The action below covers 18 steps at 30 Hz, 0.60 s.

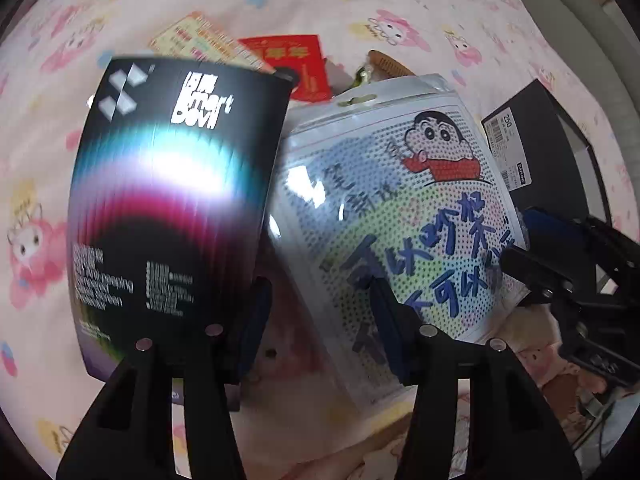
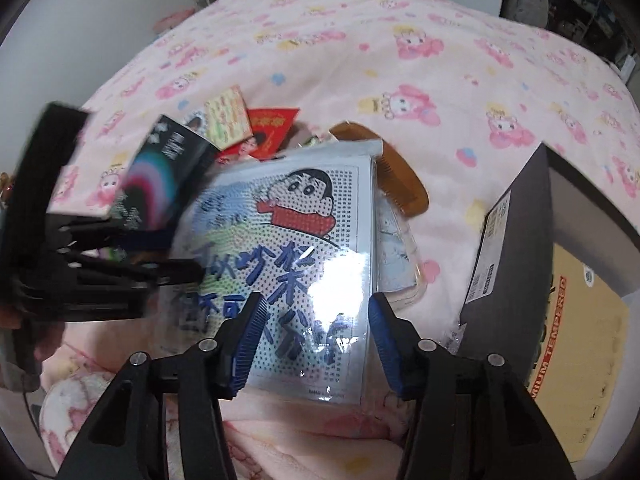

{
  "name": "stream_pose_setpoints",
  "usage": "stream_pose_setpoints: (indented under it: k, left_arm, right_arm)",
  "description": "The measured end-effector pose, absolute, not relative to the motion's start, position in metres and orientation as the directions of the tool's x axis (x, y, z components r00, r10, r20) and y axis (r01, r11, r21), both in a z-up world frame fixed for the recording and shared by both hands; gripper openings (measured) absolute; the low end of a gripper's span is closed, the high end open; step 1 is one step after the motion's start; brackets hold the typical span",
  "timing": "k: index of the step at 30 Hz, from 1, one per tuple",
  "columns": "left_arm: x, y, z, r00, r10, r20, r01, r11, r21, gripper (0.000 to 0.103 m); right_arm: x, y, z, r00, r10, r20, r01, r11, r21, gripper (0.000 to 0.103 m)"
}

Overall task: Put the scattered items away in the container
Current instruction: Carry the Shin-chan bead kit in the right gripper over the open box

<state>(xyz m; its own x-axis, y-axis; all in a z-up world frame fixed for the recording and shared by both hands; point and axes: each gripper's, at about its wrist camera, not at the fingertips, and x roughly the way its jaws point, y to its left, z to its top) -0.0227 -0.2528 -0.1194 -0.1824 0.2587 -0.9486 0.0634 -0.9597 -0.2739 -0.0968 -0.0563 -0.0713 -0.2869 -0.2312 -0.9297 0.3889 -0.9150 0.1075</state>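
Note:
My left gripper [image 1: 320, 316] stands open beside a black screen-protector box [image 1: 172, 200], which leans against its left finger; whether the box is held I cannot tell. The box also shows in the right wrist view [image 2: 160, 176]. A clear-sleeved cartoon bead-art sheet [image 1: 400, 208] lies on the pink bed, and my open right gripper [image 2: 314, 328] hovers over its near end [image 2: 288, 264]. A black container box [image 2: 516, 248] stands at the right, with a brown tempered-glass pack [image 2: 580, 340] inside. The right gripper shows in the left wrist view [image 1: 520, 240].
Scattered behind the sheet lie a red envelope [image 1: 300, 64], a yellow card [image 1: 200, 40], a brown comb [image 2: 400, 184] and a clear phone case [image 2: 400, 264]. The pink cartoon bedsheet [image 2: 400, 60] spreads all around. Shelves stand at the far right edge.

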Motion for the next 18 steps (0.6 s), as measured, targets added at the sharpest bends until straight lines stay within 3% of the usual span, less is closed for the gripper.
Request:
stream_pose_setpoints:
  k: [3,5,9,14,18]
  left_arm:
    - [-0.016,-0.257,-0.125,-0.196,0.323,-0.926,0.085,-0.935,-0.344,0.058]
    - [-0.014,-0.257,-0.127,-0.203,0.367,-0.908,0.086,-0.917,-0.390,0.059]
    - [-0.021,-0.255,-0.137,-0.211,0.436,-0.875,0.115,-0.878,-0.466,0.060]
    - [-0.027,-0.253,-0.127,-0.236,0.434,-0.869,0.124,-0.874,-0.470,0.063]
    - [-0.023,-0.250,-0.100,-0.293,0.467,-0.835,0.097,-0.854,-0.512,0.063]
  right_arm:
    - [-0.103,-0.057,-0.086,-0.269,-0.209,-0.940,0.370,-0.924,0.099,0.055]
    - [-0.108,-0.056,-0.092,-0.260,-0.221,-0.940,0.356,-0.927,0.119,0.067]
    - [-0.120,-0.054,-0.108,-0.152,-0.300,-0.942,0.330,-0.914,0.238,0.070]
    - [-0.109,-0.051,-0.086,-0.204,-0.308,-0.929,0.339,-0.913,0.228,0.054]
    - [-0.097,-0.038,-0.051,-0.252,-0.355,-0.900,0.339,-0.904,0.261,0.052]
